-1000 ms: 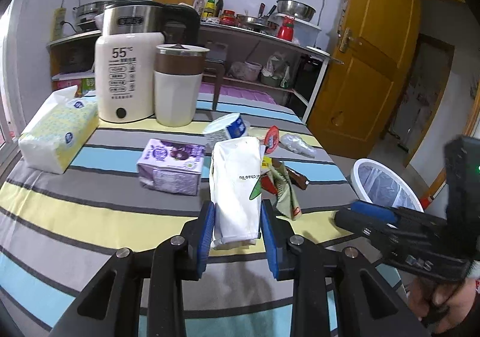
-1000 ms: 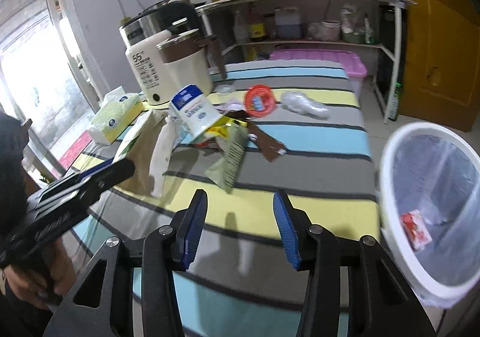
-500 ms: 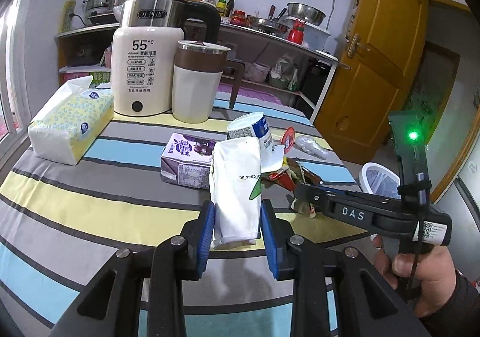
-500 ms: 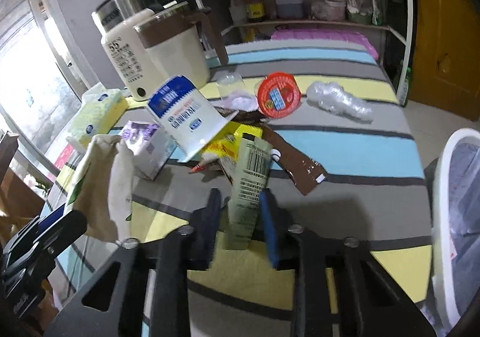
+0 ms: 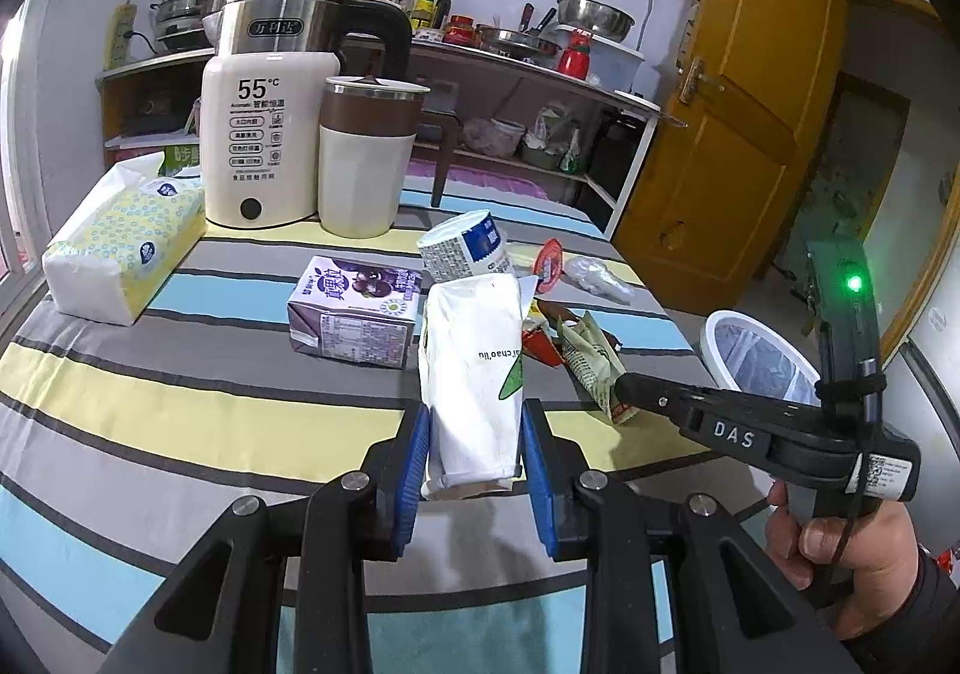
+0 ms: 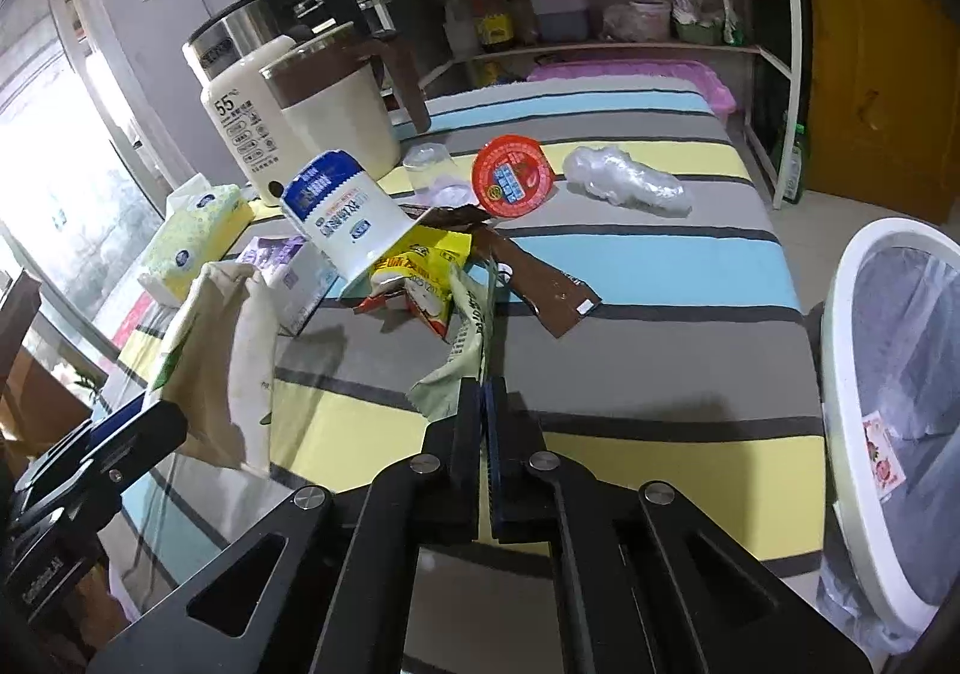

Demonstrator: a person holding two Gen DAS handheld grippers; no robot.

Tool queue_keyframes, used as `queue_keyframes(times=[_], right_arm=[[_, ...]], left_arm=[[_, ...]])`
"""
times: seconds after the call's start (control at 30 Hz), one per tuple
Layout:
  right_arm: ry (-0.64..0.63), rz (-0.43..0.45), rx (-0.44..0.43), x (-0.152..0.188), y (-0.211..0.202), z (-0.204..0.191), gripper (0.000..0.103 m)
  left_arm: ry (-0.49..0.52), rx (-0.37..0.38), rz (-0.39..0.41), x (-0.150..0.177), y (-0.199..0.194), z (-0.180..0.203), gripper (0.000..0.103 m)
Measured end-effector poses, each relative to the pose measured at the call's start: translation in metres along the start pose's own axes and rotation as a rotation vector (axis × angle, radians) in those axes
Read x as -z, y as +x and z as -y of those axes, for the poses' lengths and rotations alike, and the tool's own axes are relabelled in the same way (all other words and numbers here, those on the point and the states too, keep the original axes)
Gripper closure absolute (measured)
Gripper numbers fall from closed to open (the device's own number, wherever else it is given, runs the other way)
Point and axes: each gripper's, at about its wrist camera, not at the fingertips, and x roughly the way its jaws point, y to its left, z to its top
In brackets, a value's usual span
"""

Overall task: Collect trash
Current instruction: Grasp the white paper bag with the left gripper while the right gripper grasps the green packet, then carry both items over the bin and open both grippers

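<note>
Left tool (image 5: 474, 455): sitting at the bottom centre of the left wrist view, its blue pads pressing both sides of a white paper bag (image 5: 474, 374), as they were a second ago. The bag is hanging lifted off the desk (image 5: 180, 416); in the right wrist view it is showing at lower left.

Middle of the desk: the remaining trash is lying in a loose pile, namely a purple carton (image 5: 354, 314), a tipped white cup (image 6: 342, 215), a yellow packet (image 6: 429, 260), a brown wrapper (image 6: 540, 284), a red round lid (image 6: 513, 176) and a crumpled clear plastic piece (image 6: 627, 182) further back.

Right tool (image 6: 485, 404): a second ago it was hovering wide apart over bare desk; now its fingers are pinching nearly together on the near end of a green wrapper (image 6: 465, 350), at the centre of the right wrist view. The wrapper's far end is trailing into the pile, seemingly not yet free.

Bin (image 6: 840, 350): standing at the right edge of the right wrist view, just beside the desk, with one small wrapper already inside.

Meaning for the task: both tools are now carrying a piece of trash, so the picking step looks done for this pair; carrying them rightward to the bin is probably the next need.
</note>
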Motion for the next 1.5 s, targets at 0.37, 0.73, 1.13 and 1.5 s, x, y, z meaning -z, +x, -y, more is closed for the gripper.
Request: queue_keyframes(times=[0.37,0.73,1.13,1.5], right_arm=[[0.004,0.036,-0.048,-0.013,-0.001,-0.008,0.067],[-0.023,-0.037,0.012,-0.008,0.017,-0.008,0.089],[-0.003,0.011,0.008,0.014,-0.025,0.007,0.092],[0.069,0.113,0.068,0.028,-0.089,0.047,0.092]], left_arm=[[-0.017,-0.006,0.008,-0.002,-0.002,-0.009,0.072],[-0.026,-0.005,-0.003,-0.001,0.003,-0.012,0.072],[0.016,0.014,-0.013,0.001,0.004,0.014,0.072],[0.097,0.107,-0.037,-0.005,0.019,0.074,0.072]])
